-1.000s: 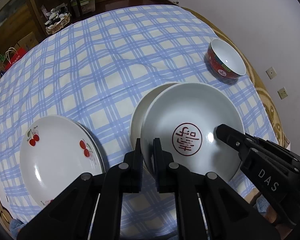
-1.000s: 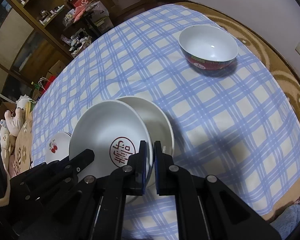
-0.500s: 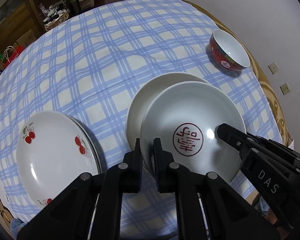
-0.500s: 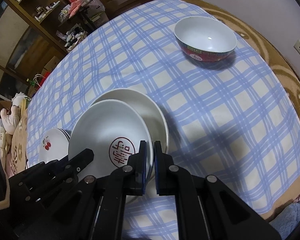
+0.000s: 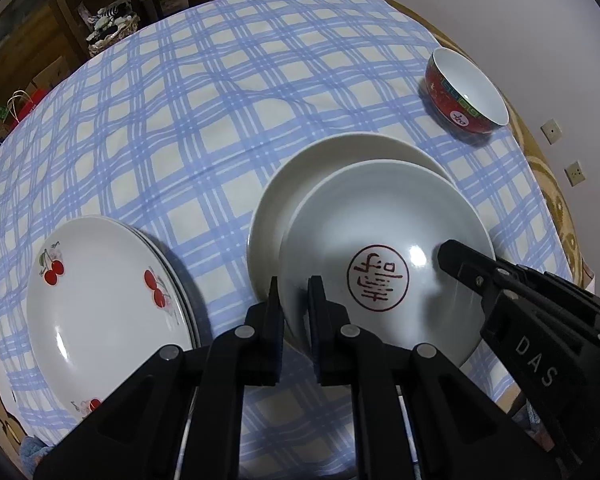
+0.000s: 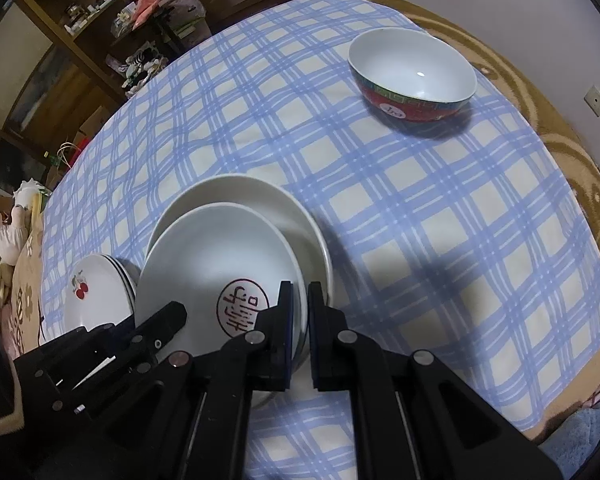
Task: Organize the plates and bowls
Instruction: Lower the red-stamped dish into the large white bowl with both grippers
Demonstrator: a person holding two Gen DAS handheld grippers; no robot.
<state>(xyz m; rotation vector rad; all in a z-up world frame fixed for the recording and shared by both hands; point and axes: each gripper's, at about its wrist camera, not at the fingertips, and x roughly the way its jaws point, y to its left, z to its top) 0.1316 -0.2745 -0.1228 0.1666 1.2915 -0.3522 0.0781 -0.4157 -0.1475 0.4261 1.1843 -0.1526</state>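
Since a second ago, more of the plain white plate (image 5: 300, 184) shows beyond the seal-marked plate (image 5: 384, 248) I hold over it. My left gripper (image 5: 294, 300) has its jaws clenched on that plate's near-left rim; my right gripper (image 6: 298, 312) clamps the opposite rim. The plate hangs near the bench's (image 6: 572, 136) near edge, overlapping the plain one. The cherry plates (image 5: 100, 296) are stacked just left, close to the left gripper. The red bowl (image 6: 412, 76) sits well apart by the far right edge. The checked cloth (image 5: 204, 112) lies bare toward the far edge.
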